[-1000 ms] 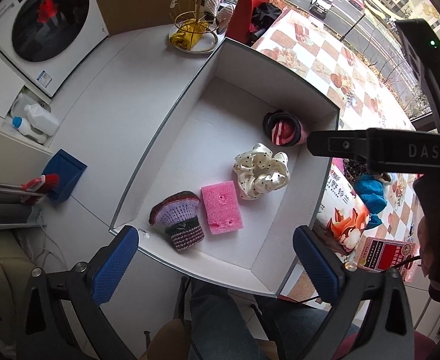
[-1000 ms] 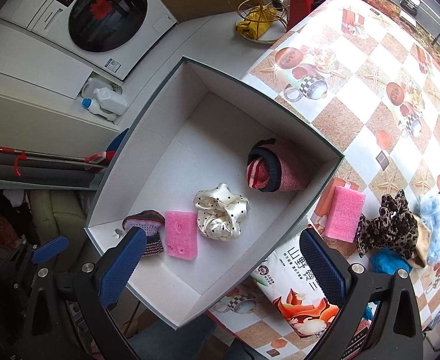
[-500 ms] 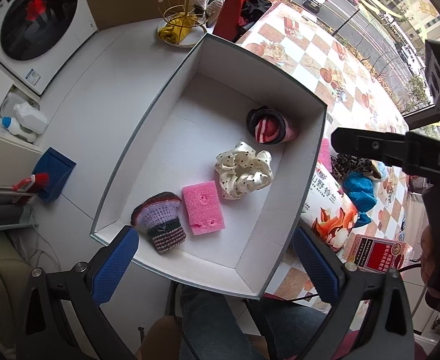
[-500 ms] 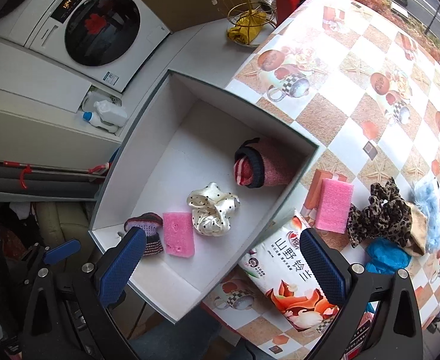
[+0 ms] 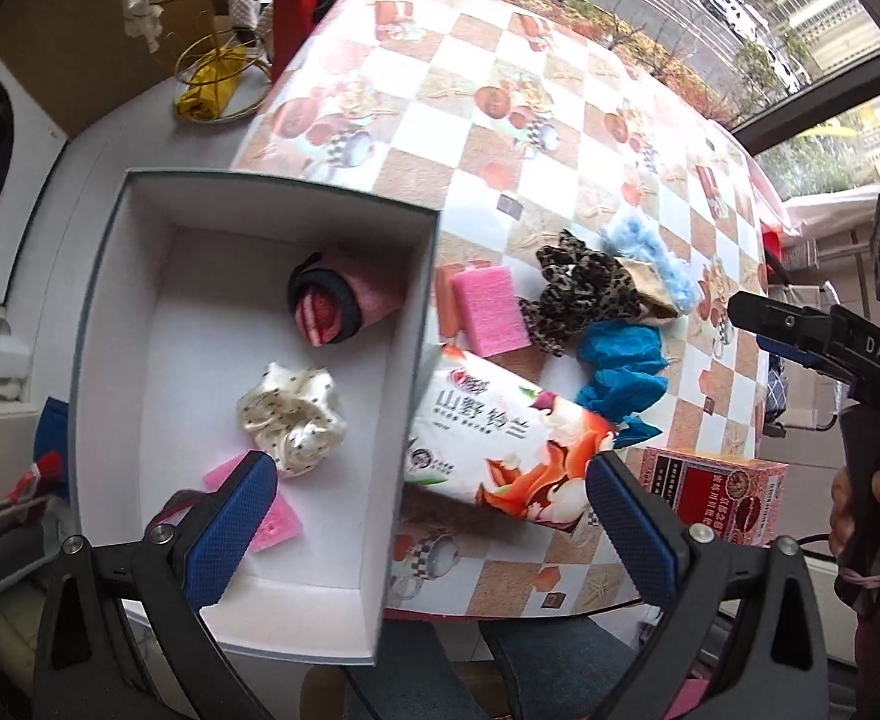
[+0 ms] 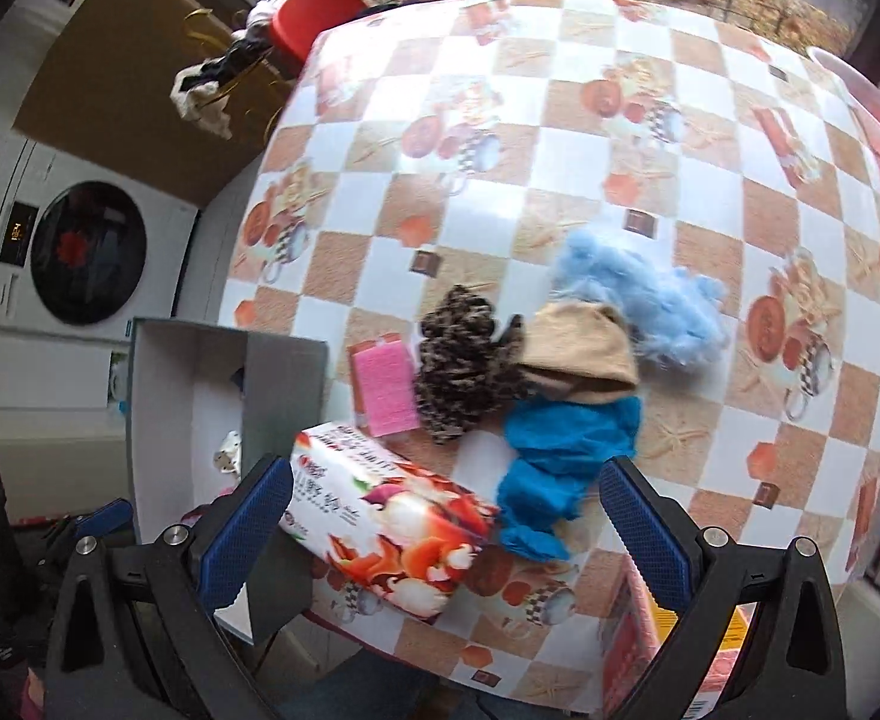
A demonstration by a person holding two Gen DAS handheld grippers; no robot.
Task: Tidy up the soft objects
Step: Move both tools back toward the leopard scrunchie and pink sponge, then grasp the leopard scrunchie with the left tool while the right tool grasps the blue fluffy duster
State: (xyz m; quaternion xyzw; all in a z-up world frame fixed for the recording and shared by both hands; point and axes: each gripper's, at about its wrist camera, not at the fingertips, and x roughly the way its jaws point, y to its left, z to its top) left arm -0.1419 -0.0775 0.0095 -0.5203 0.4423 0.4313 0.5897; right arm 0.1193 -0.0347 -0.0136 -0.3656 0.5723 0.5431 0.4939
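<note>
A white box (image 5: pixel 104 324) holds a rolled pink-and-red sock (image 5: pixel 335 300), a cream dotted scrunchie (image 5: pixel 293 417) and a pink sponge (image 5: pixel 272 519). On the checked table (image 6: pixel 559 138) lie another pink sponge (image 6: pixel 383 387), a leopard scrunchie (image 6: pixel 463 360), a beige cloth (image 6: pixel 577 354), light blue fluff (image 6: pixel 649 294) and a blue cloth (image 6: pixel 559 456). My left gripper (image 5: pixel 428 516) is open over the box's right wall. My right gripper (image 6: pixel 445 531) is open above the tissue pack (image 6: pixel 392 516), nothing between its fingers.
A red carton (image 5: pixel 721 492) sits at the table's near right edge. A gold wire stand (image 5: pixel 218 84) with cloths and a red chair (image 6: pixel 314 15) stand at the far left. A washing machine (image 6: pixel 80 252) is on the left. A hand (image 5: pixel 871 516) holds the right gripper's handle.
Both grippers swung right, away from the box toward the table. The soft pile now fills the right wrist view; the box has slid to its left edge. Nothing was picked up.
</note>
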